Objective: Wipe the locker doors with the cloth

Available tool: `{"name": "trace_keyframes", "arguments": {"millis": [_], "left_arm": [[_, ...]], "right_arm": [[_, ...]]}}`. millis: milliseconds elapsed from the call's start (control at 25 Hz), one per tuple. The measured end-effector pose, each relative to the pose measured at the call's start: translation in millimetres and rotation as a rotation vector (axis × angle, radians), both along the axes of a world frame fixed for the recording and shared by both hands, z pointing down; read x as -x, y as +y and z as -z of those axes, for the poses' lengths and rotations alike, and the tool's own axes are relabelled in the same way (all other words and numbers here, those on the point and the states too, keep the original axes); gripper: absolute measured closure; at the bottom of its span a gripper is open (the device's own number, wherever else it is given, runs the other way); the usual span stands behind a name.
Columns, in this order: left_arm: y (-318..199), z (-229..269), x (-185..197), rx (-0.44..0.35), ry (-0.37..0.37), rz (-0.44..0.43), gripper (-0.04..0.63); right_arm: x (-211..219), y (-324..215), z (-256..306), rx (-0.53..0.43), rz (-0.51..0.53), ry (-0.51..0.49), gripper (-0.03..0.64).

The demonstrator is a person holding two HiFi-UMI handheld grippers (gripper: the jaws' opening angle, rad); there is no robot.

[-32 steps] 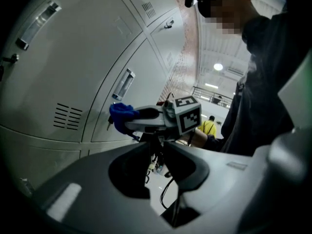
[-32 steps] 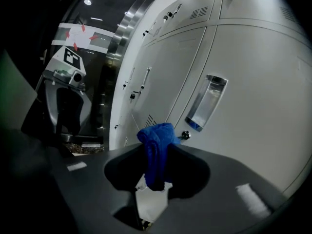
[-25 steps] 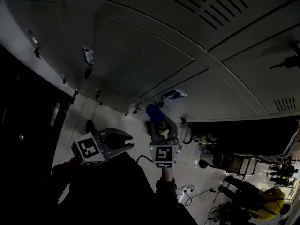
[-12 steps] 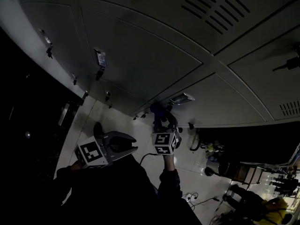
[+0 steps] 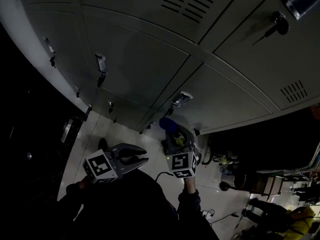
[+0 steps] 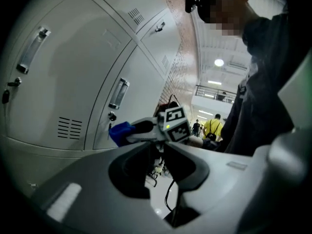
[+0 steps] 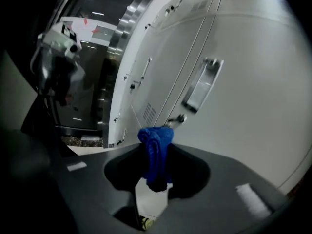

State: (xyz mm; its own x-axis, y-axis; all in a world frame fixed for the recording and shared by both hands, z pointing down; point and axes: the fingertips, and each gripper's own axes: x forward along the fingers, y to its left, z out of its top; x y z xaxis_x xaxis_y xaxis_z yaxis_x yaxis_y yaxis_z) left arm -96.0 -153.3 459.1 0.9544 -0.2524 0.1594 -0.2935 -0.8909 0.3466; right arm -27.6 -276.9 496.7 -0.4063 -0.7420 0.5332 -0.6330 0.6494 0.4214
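Clenching blue cloth (image 7: 157, 136), right hand-held gripper (image 7: 156, 152) by shut lockers (image 7: 253, 82), left hand-held gripper (image 6: 157, 147) parted

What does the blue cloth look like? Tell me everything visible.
The cloth is bright blue, a soft, ribbed-looking fabric bunched into a thick fold rather than spread flat. The right gripper is shut on it: a rounded wad sticks out past the jaw tips and a tail trails back between them. It is held in front of a pale grey locker door, near its handle and lock. Whether it touches the door cannot be told.
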Motion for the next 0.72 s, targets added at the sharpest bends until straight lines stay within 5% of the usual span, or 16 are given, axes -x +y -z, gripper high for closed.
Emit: {"name": "trace_keyframes", "arguments": {"millis": [360, 720], "left_arm": [[6, 14, -41, -0.039, 0.058, -0.069, 0.523], [-3, 18, -38, -0.086, 0.076, -0.089, 0.523]], "right_arm": [[-29, 7, 190, -0.37, -0.005, 0.067, 0.497], [-35, -8, 285, -0.611, -0.09, 0.101, 0.492]]}}
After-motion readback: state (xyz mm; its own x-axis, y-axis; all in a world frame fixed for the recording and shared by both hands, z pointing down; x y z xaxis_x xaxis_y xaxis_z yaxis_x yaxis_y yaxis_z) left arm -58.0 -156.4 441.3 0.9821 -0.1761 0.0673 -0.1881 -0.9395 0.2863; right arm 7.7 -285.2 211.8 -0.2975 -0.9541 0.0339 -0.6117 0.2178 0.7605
